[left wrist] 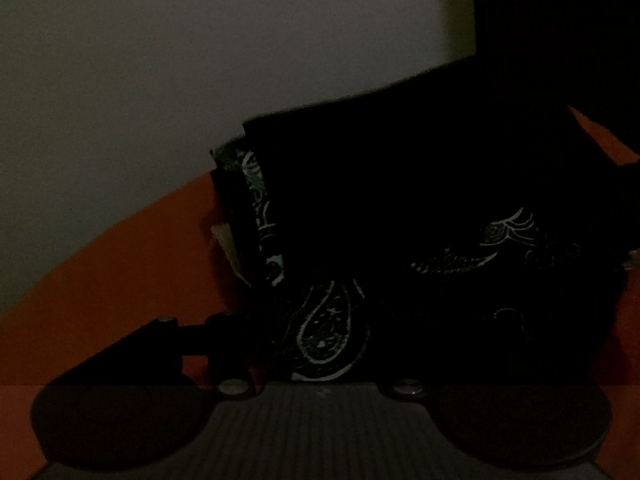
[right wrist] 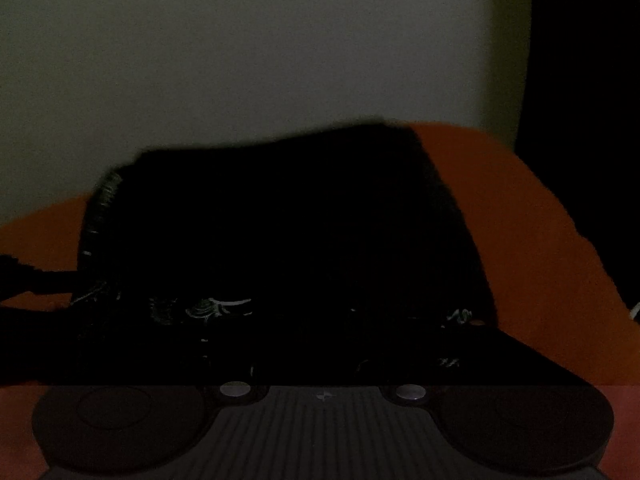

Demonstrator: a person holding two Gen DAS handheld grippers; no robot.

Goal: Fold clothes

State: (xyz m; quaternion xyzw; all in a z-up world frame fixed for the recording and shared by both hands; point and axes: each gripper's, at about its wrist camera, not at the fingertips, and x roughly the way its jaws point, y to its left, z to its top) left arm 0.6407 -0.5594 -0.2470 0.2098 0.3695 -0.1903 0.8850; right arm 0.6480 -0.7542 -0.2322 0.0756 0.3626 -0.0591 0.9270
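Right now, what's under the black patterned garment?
The black patterned garment lies on an orange surface, which shows around its edges in both wrist views. Whatever lies directly beneath the cloth is covered, and the frames are too dark to tell more.

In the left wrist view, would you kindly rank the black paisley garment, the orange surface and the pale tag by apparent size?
1. Black paisley garment, though nearness inflates it.
2. Orange surface.
3. Pale tag.

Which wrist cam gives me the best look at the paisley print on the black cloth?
The left wrist view. There the black cloth shows clear white paisley shapes low in front and along its left folded edge, on the orange surface. The right wrist view shows the cloth as a nearly black mass with only faint flecks of print.
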